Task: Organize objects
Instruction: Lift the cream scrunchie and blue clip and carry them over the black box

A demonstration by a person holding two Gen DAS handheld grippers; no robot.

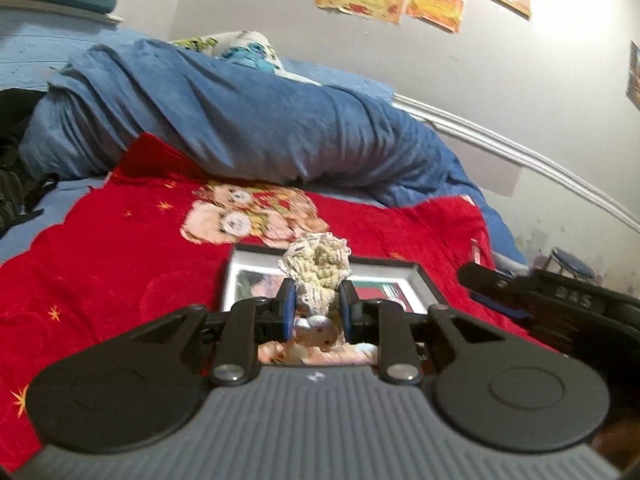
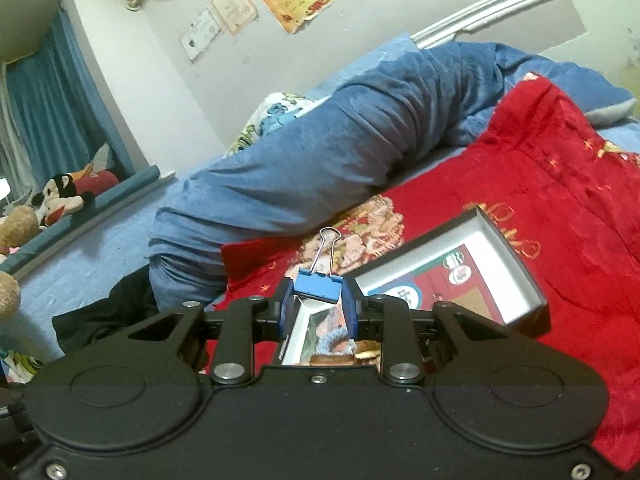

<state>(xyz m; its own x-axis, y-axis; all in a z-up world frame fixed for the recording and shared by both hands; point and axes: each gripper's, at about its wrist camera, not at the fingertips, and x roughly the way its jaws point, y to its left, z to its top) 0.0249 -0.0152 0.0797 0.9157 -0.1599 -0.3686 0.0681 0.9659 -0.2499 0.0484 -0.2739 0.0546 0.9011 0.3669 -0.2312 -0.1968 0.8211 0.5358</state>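
Both grippers loaded above the tray on the bed

Left gripper (image 1: 318, 306) fingers clamp a crocheted piece (image 1: 318, 268); right gripper (image 2: 318, 300) fingers pinch a blue binder clip (image 2: 318, 285); I'd carry both level, releasing over the box tray's (image 2: 532, 280) compartments.

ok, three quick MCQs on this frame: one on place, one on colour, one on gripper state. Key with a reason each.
1. Where is the shallow box?
A. on the red blanket
B. on the windowsill
C. on the floor

2. What colour is the binder clip?
A. black
B. blue
C. red

3. What is the left gripper doing?
A. open and empty
B. shut on a crocheted piece
C. shut on a coin

Key: 1 A, red fabric surrounds the box. 2 B, blue body with wire handle. 3 B, both pads pinch the cream yarn.
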